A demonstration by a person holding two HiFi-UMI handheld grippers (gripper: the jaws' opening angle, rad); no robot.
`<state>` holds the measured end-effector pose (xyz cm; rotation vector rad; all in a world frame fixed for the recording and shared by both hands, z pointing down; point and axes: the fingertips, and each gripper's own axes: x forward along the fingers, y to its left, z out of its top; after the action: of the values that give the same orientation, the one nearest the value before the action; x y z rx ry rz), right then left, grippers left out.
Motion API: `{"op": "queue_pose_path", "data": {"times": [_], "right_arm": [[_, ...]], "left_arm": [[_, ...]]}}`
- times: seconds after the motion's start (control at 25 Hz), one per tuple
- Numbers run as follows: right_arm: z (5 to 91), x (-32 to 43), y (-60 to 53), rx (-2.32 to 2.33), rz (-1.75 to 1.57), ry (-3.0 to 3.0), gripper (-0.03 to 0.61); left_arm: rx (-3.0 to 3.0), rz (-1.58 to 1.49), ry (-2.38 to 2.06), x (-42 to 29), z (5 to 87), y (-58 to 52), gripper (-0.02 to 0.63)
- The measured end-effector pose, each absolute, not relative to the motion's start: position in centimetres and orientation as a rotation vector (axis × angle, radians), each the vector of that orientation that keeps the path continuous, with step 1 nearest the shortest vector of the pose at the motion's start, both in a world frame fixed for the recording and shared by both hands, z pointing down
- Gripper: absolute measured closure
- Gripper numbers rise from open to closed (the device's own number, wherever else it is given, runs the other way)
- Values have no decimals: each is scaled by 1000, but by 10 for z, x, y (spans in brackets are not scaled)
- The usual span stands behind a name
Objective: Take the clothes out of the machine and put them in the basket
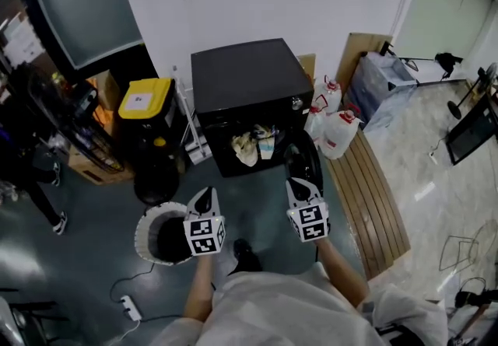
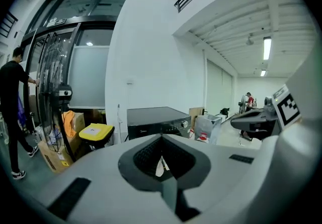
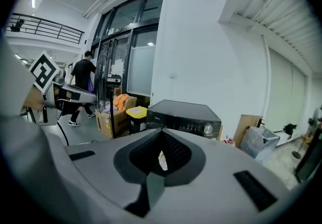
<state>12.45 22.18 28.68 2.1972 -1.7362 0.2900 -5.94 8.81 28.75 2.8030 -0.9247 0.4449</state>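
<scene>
- Head view: black machine [image 1: 245, 80] stands against the white wall, just past the far left corner of the wooden bench [image 1: 373, 204]. Its front is open, with the round door [image 1: 305, 162] swung out toward the bench's left edge.
- Bench is a slatted board running along the floor, its far end by the machine and its near end by the person's right arm.
- White basket [image 1: 148, 221] sits on the floor well off the bench's left edge, level with its near half. Its dark inside shows nothing I can make out.
- Yellow-lidded bin [image 1: 145, 97] is left of the machine, far from the bench.
- Plastic jugs [image 1: 338, 133] are clustered at the bench's far end, and the front one looks to be touching that edge.
- Left gripper [image 1: 204, 195] hovers just beside the basket rim. In the left gripper view [image 2: 161, 142] the jaws are together with nothing between them.
- Right gripper [image 1: 299, 183] is just in front of the door, near the bench's left edge. In the right gripper view [image 3: 161, 135] the jaws are together and empty.
- Clothes [image 1: 253, 146], pale, are piled inside the machine's opening, not in the basket, left of the bench's far left corner.
</scene>
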Motion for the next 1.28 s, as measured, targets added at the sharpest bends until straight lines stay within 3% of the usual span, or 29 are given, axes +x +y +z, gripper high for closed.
{"op": "queue_pose_path", "data": {"times": [0.64,1.28], "right_arm": [[317,144,59,2127,382,-1700,557],[454,180,-17,1921,438,-1776,557]], "left_arm": [[2814,544,-805,-20,322,-76,595],[2693,572,-885,14,431,-126,595]]}}
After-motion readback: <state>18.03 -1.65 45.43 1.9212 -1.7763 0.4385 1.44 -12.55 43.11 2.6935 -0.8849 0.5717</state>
